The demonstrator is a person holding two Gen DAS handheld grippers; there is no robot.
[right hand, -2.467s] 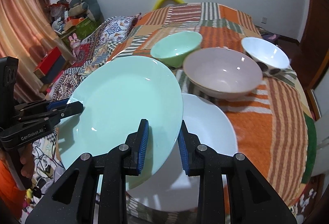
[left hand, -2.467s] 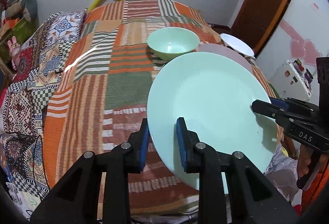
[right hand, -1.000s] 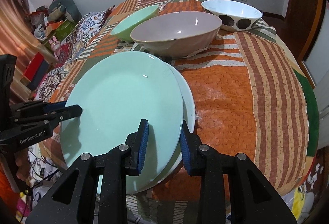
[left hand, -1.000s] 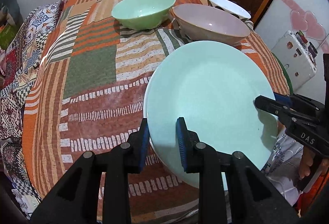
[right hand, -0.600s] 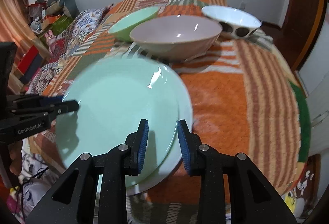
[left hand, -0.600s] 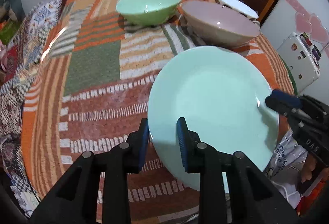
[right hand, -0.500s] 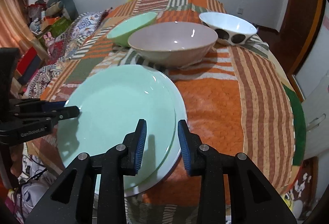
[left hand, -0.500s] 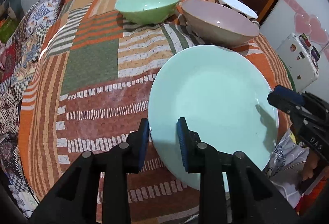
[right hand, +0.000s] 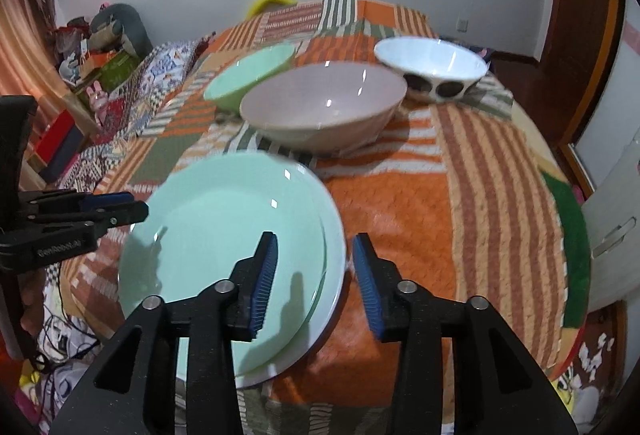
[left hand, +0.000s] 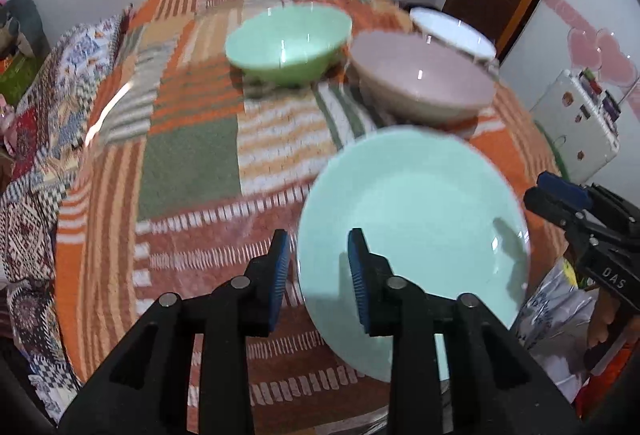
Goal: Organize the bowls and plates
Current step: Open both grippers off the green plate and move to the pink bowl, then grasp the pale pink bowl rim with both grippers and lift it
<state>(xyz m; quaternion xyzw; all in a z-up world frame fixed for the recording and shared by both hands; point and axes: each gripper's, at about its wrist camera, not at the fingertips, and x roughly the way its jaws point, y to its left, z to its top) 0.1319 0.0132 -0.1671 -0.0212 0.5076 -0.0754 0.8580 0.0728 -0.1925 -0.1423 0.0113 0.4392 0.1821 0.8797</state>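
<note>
- The mint-green plate [right hand: 224, 231] lies flat on a white plate [right hand: 334, 275], at about 7 o'clock on the patchwork cloth [right hand: 480, 187] in the right wrist view; only the white one's rim shows along the right edge.
- The left gripper [left hand: 318, 267] has just been opening: its blue pads straddle the mint plate's near rim with a gap on either side, so nothing is clamped.
- The right gripper [right hand: 314, 271] has also just been opening; its jaws stand moderately apart over the right rims of both plates, pressing on neither.
- Done, as I judge it: the two plates are stacked, mint on white, and let go.
- Left to do: three bowls sit unstacked. The pink-beige bowl [right hand: 324, 111] is at 12 o'clock of the plates, the mint bowl [right hand: 250, 75] at 11 o'clock just beside it, the white spotted bowl [right hand: 432, 71] at 1 o'clock.
- Probably the task is near its midpoint, with nesting the bowls next.
- How the bowls will nest I cannot tell.
</note>
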